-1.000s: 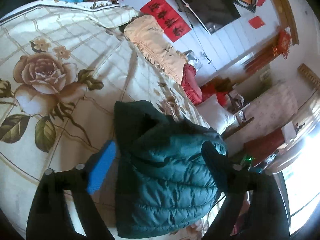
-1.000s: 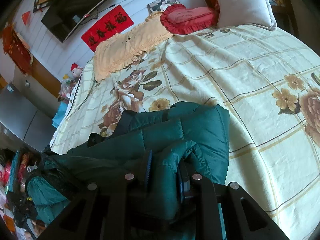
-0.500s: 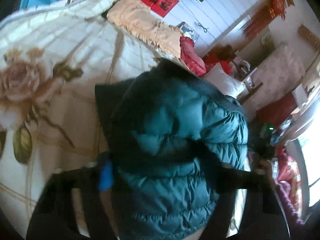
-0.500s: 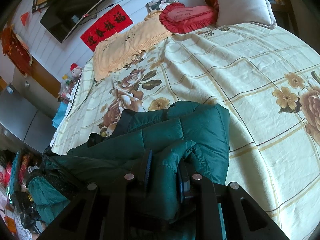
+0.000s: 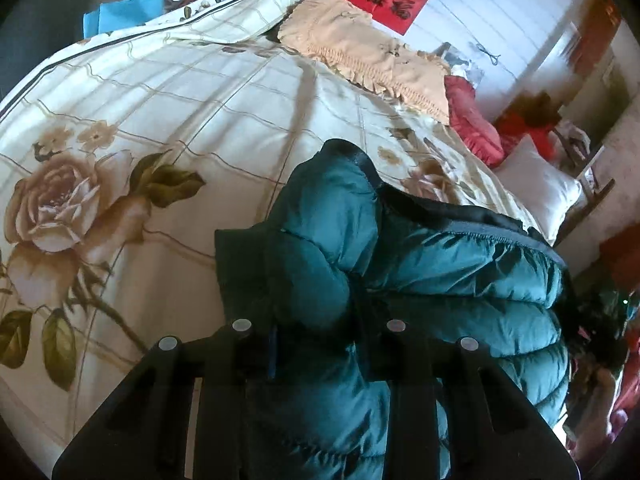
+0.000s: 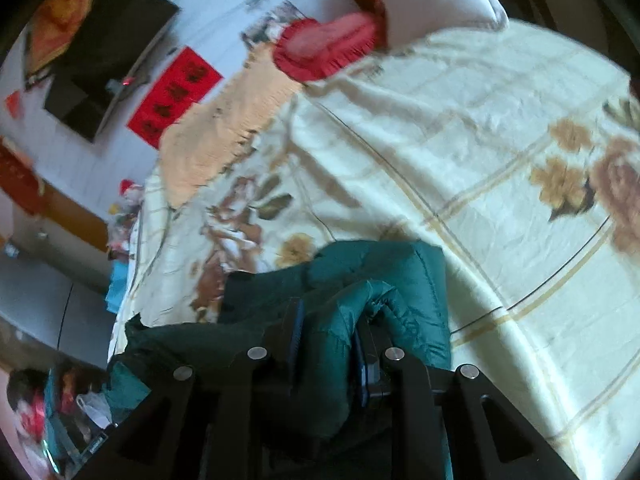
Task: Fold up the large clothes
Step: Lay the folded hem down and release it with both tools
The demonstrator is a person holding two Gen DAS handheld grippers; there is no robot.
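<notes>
Both claws clamped on the teal puffer jacket, bunched on the bed.

My left claw [image 5: 320, 344], gaping a second ago, has now closed on a thick fold of the jacket [image 5: 440, 280]; my right claw [image 6: 326, 340] stays pinched on a padded ridge, that view tilted and blurred. The jacket lies heaped on the floral bedspread [image 5: 160, 120], with the peach pillow [image 5: 360, 52] and red cushion [image 6: 324, 48] beyond.

Left gripper [image 5: 316, 344] fingertips buried in teal puffer jacket [image 5: 440, 280]; jacket's near hem cut off by bottom edge. Right wrist view motion-blurred: red wall banner [image 6: 174, 96] text unreadable, clutter [image 6: 52, 412] at near left too smeared to ID
</notes>
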